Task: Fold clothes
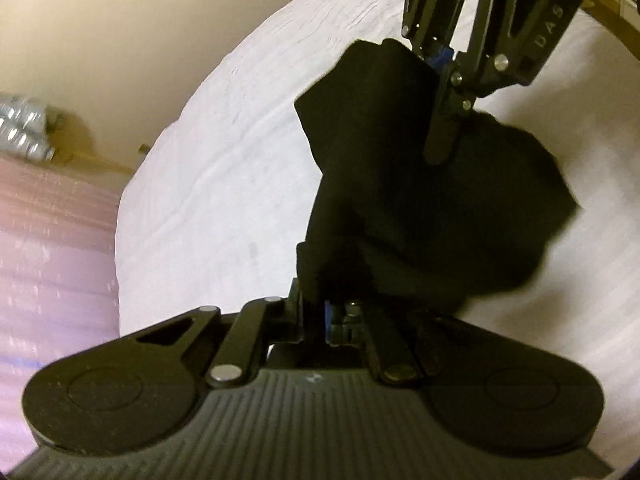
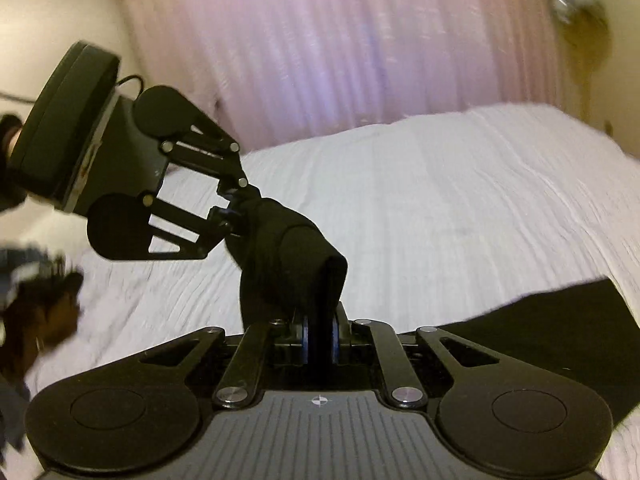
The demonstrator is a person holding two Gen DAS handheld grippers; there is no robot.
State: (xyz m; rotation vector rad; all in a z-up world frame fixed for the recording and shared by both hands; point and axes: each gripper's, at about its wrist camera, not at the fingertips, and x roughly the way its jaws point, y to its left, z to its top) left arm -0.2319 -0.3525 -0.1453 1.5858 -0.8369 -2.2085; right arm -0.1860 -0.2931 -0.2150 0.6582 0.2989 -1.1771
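Note:
A black garment [image 1: 400, 200] hangs bunched between both grippers above a white bed [image 1: 220, 200]. My left gripper [image 1: 324, 304] is shut on its near end, and the cloth covers the fingertips. The right gripper [image 1: 444, 136] comes down from the top of the left wrist view, shut on the far upper edge. In the right wrist view my right gripper [image 2: 320, 320] pinches a fold of the black garment [image 2: 288, 256]. The left gripper [image 2: 236, 212] holds the other end at the left, a little higher.
A flat black cloth [image 2: 560, 340] lies on the white bed [image 2: 440, 220] at the right. A blurred pile of dark clothes [image 2: 44, 312] sits at the left edge. A pink curtain [image 2: 340, 40] hangs behind the bed. Wrapped silver bottles [image 1: 24, 132] stand near the wall.

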